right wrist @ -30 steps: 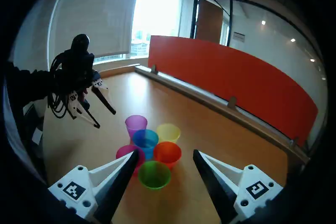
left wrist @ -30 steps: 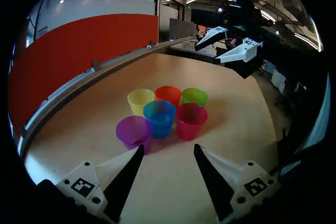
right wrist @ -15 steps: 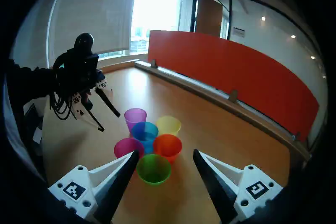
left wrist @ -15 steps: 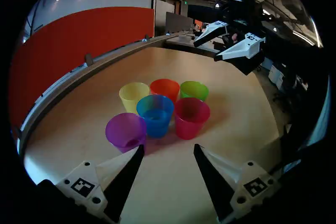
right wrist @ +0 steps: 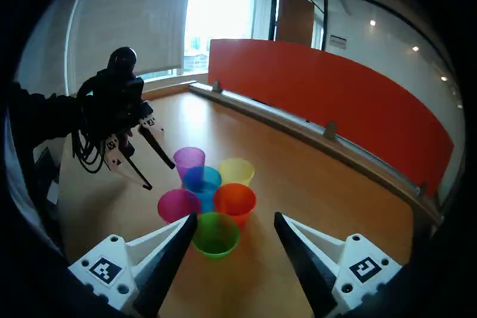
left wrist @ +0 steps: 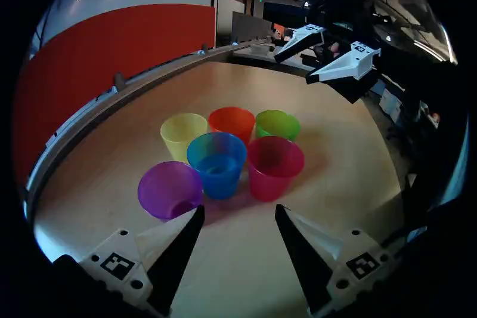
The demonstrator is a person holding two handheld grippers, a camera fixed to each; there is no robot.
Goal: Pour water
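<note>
Holding left gripper [left wrist: 239,207] wide open and empty, hovering above the near edge of a cup cluster on the wooden table [left wrist: 334,157]. Seeing six cups standing upright, packed touching or just beside one another. In left gripper view, noting purple cup [left wrist: 170,190] nearest on the left, just past the left fingertip. Noting blue cup [left wrist: 216,163] in the middle with what looks like water in the bottom, and pink cup [left wrist: 274,166] to its right. Noting yellow cup [left wrist: 183,133], orange cup [left wrist: 231,122] and green cup [left wrist: 277,124] lining the far row, left to right. Holding right gripper [right wrist: 234,215] open too, gripping nothing, facing the cluster from the opposite side, with the green cup just ahead of and between its fingertips; cannot tell whether touching. Hovering both grippers above the table, well apart, pointing toward each other across the cups. Passing an orange partition [left wrist: 107,49] along the table's far left edge, and a bright window [right wrist: 217,14] behind in right gripper view.
</note>
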